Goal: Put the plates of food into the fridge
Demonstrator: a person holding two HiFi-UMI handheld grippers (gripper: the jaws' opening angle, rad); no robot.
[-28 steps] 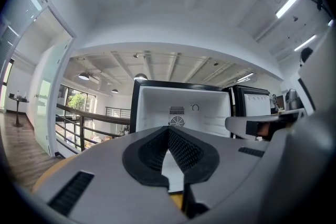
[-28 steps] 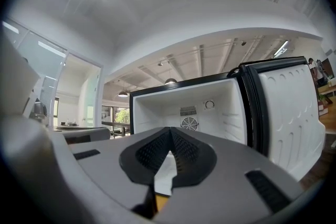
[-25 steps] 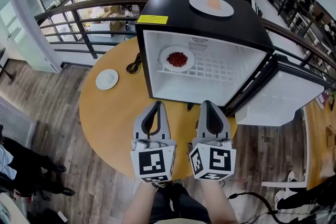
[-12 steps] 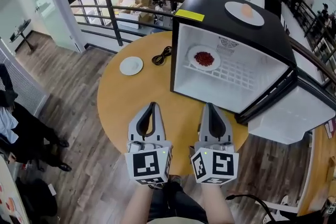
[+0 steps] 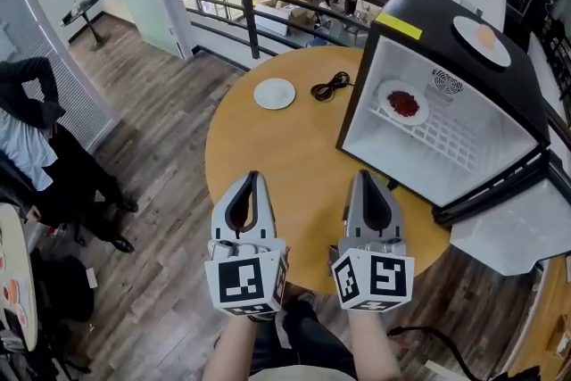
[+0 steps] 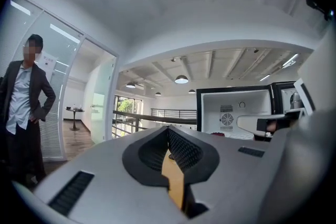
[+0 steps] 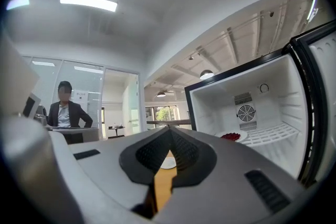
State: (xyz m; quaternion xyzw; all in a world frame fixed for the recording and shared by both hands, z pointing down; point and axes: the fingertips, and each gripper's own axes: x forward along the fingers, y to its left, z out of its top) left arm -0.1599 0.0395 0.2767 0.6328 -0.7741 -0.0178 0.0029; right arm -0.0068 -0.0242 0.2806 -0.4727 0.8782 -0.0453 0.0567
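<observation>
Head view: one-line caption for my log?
Left gripper and right gripper shut above table; red-food plate in open fridge, second plate on top, third plate on table.

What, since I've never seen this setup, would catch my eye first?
The black fridge stands wide open at the right of the round wooden table, with a plate of red food on its wire shelf and a second plate on its roof. In the foreground the left gripper and right gripper hover side by side over the table's near edge, both shut and empty.
</observation>
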